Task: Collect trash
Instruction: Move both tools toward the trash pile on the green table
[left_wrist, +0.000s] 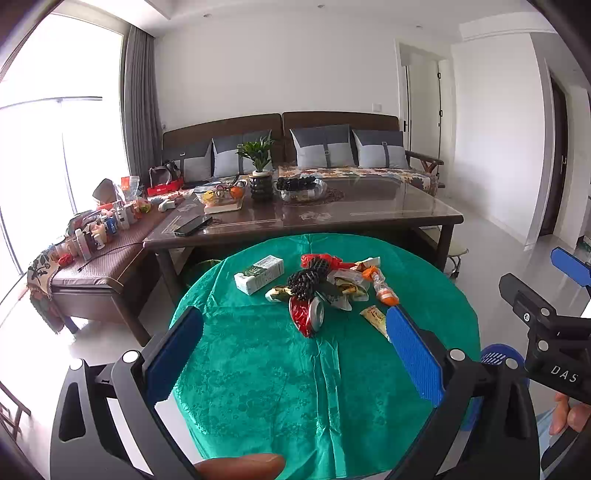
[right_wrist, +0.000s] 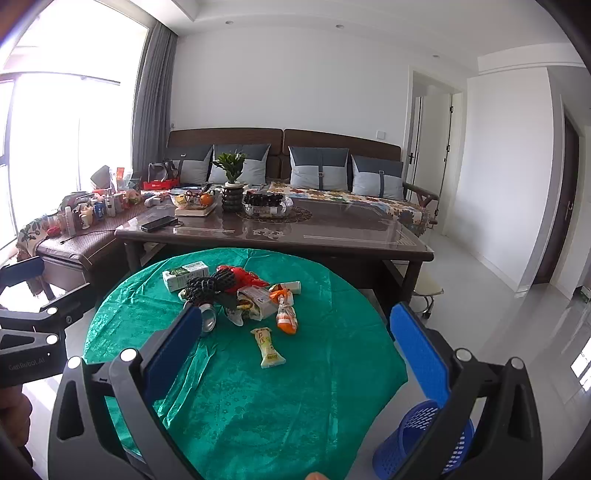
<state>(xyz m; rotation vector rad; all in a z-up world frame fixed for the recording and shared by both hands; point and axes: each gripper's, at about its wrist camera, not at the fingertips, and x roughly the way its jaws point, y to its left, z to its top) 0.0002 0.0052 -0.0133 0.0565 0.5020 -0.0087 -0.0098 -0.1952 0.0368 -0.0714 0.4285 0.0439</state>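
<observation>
A heap of trash lies on the round table with a green cloth: a milk carton, black foam fruit nets, a crushed red can, a small orange bottle, wrappers, and a yellow snack packet lying apart. My left gripper hovers open above the near half of the cloth, nothing between its blue pads. My right gripper is open too and holds nothing.
A blue mesh waste basket stands on the floor right of the round table. Behind it is a dark coffee table with a plant, fruit bowls and a phone, then a sofa. A cluttered bench is left.
</observation>
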